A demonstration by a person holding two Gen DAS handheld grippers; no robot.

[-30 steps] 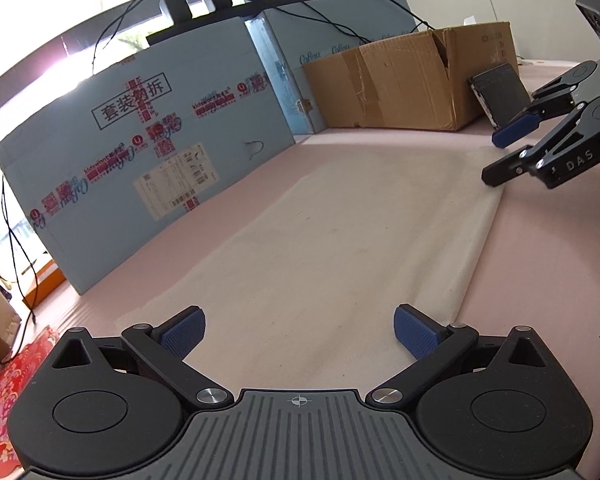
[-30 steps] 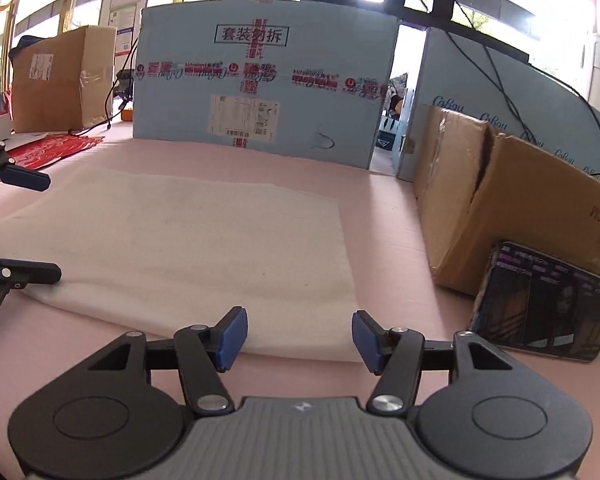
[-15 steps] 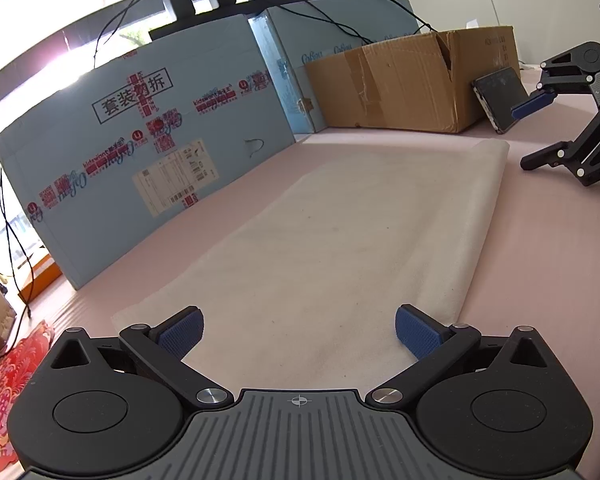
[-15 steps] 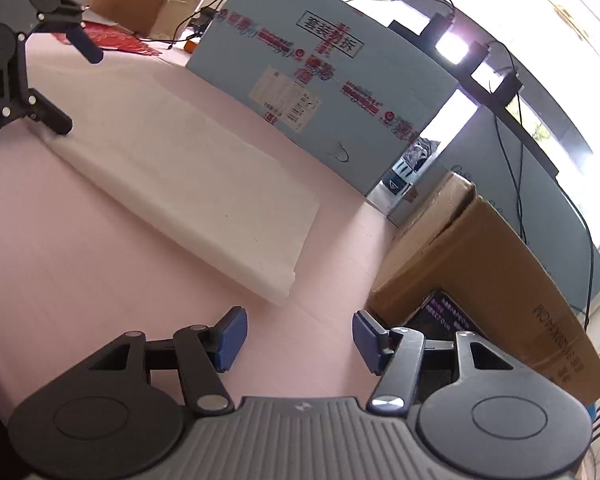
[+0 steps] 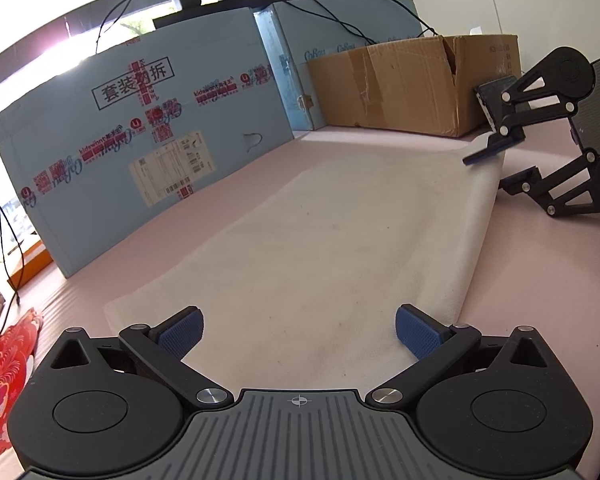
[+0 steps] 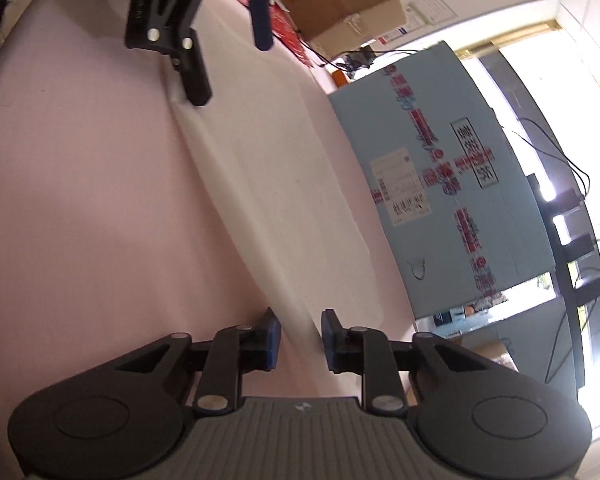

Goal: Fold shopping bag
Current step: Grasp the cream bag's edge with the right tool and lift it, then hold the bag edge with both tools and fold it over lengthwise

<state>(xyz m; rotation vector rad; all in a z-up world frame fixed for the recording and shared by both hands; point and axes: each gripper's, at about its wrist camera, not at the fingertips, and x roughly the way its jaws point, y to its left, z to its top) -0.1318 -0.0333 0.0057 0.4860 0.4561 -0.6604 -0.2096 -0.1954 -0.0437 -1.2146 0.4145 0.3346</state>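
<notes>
The shopping bag [image 5: 340, 240] is a flat cream cloth rectangle lying on the pink table [image 5: 540, 300]. My left gripper [image 5: 298, 330] is open and empty, its blue pads straddling the bag's near end. My right gripper [image 6: 296, 340] is rolled on its side and open, with the bag's folded edge [image 6: 252, 216] between its pads at the far end. It also shows in the left wrist view [image 5: 496, 168], one finger above the bag's far corner and one below. The left gripper shows at the top of the right wrist view [image 6: 228, 48].
A tall blue carton [image 5: 140, 140] stands along the table's back. A brown cardboard box [image 5: 412, 84] sits at the far right with a dark booklet [image 5: 490, 96] leaning on it. Red patterned paper [image 5: 0, 380] lies at the left edge. Cables hang behind.
My right gripper rolled sideways and moved in on the bag's far edge, narrowing its jaws around it. My left gripper stayed over the near end, open.
</notes>
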